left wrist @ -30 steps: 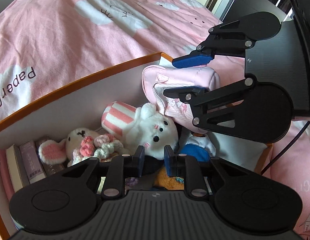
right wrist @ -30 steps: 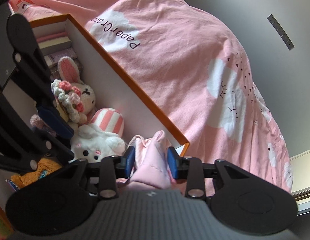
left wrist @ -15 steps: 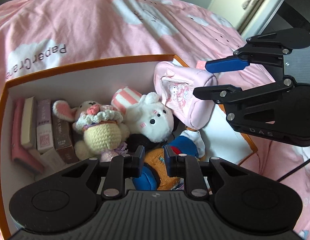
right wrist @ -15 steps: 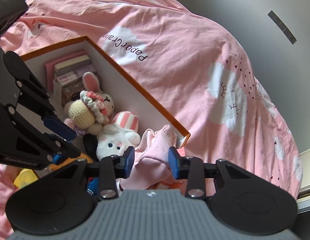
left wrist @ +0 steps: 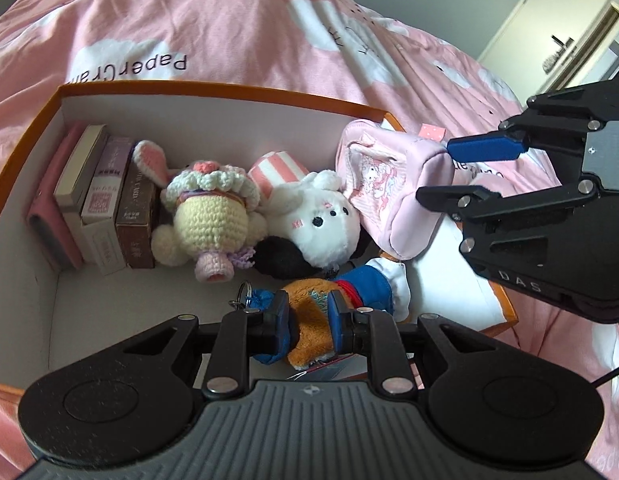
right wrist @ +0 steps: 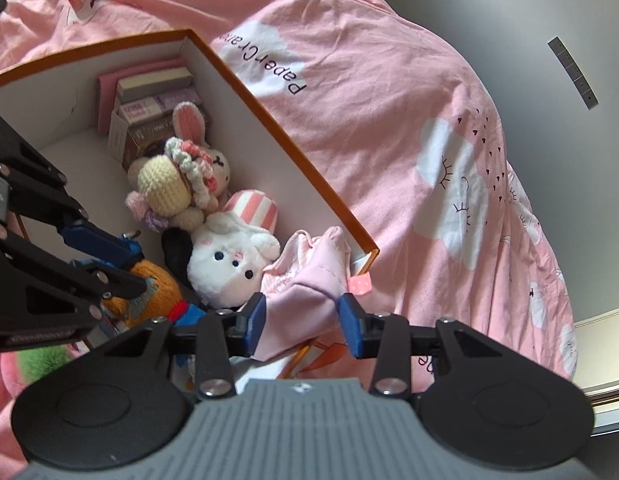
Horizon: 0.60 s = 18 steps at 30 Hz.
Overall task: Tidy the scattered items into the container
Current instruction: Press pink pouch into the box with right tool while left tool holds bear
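Bed (left wrist: 237,20) with pink cloud-print cover carries everything; no table in view.

Box (left wrist: 213,89), orange rim and white inside, sits open-topped on the bed. It is the container for the task and is already well filled.

Contents, large to small:
- Row of books (left wrist: 109,200) stands on edge against the far left wall, spines up, packed tight; judged placed that way to save floor space.
- White plush bunny (left wrist: 313,224) with a striped pink ear lies in the middle against the back wall.
- Crocheted bunny (left wrist: 207,212) lies between the books and the white bunny, touching both.
- Something black (left wrist: 277,256) lies under the white bunny; cannot tell what.

Pink pouch (right wrist: 305,300): in the right corner of the box, leaning on the corner rim, part inside and part over the edge. Right gripper (right wrist: 303,320) has its fingers clenched on the pouch's near end, the fabric pinched between them. Judged: held high so it can be set down into the remaining corner space.

Orange-and-blue plush toy (left wrist: 309,312) with a key ring: low over the near part of the box floor, clenched between the fingers of the left gripper (left wrist: 308,322). Judged: being lowered into the open floor patch in front of the bunnies.

Both items are inside the box outline, neither yet released.
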{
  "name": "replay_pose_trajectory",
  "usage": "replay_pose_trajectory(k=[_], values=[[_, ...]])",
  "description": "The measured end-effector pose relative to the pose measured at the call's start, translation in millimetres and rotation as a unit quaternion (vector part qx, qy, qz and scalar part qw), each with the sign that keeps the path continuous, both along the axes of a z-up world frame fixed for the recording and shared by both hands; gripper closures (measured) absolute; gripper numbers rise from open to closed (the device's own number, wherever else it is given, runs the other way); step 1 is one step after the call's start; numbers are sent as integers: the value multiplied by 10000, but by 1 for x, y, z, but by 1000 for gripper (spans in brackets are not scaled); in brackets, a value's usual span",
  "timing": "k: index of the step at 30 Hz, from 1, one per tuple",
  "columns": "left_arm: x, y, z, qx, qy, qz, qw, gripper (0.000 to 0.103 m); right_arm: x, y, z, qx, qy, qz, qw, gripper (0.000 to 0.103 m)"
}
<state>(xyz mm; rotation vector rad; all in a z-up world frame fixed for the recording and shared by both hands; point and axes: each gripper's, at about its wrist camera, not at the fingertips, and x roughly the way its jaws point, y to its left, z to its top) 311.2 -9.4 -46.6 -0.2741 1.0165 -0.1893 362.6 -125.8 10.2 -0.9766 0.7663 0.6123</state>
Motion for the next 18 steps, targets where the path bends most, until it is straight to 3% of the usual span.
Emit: replay_pose_trajectory(k=[4,15,18], values=[[-3,-5,0,164,-80,104,9998,80,1,5,-2,-83,81,-18,9999,67],[-4,-5,-1,101,-147,34,9998,80,9,14,-15,-425,418,-215,9980,68],[-4,-4,-1,65,-191,-23,9998,80,12,8,-15,-255,594,-376,9972,69]])
